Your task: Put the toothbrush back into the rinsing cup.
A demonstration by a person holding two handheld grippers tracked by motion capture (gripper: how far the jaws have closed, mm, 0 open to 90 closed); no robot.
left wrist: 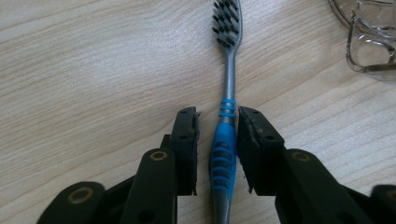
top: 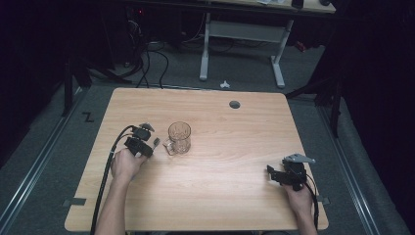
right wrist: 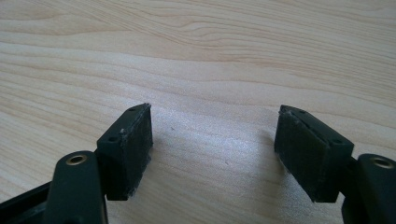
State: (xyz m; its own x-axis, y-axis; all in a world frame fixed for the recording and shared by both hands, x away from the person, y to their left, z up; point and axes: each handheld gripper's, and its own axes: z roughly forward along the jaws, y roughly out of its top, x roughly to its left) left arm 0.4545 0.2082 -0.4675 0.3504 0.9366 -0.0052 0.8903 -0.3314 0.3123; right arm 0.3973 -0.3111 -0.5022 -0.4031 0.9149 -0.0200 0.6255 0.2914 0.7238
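High view, table: a light wooden table (top: pixel 220 196) with a round dark hole near its far edge.
High view, mug: a clear glass mug (top: pixel 179 137) stands upright left of centre, its handle turned to the near left.
High view, left gripper: the left gripper (top: pixel 155 143), held in the person's left hand (top: pixel 126 164), sits just beside the mug's handle; the toothbrush is too small to make out here.
High view, right gripper: the right gripper (top: pixel 270 174) rests near the table's near right corner, well apart from the mug.
Left gripper view, toothbrush: a toothbrush (left wrist: pixel 226 107) lies flat on the wood, with a grey neck, dark bristles at the far end, and a blue ribbed grip.
Left gripper view, jaws: they flank the blue grip closely; the right pad touches it, while a thin gap shows at the left pad, so not clamped.
Left gripper view, mug: its glass edge shows in the upper right corner.
Right gripper view, jaws: spread wide over bare wood.
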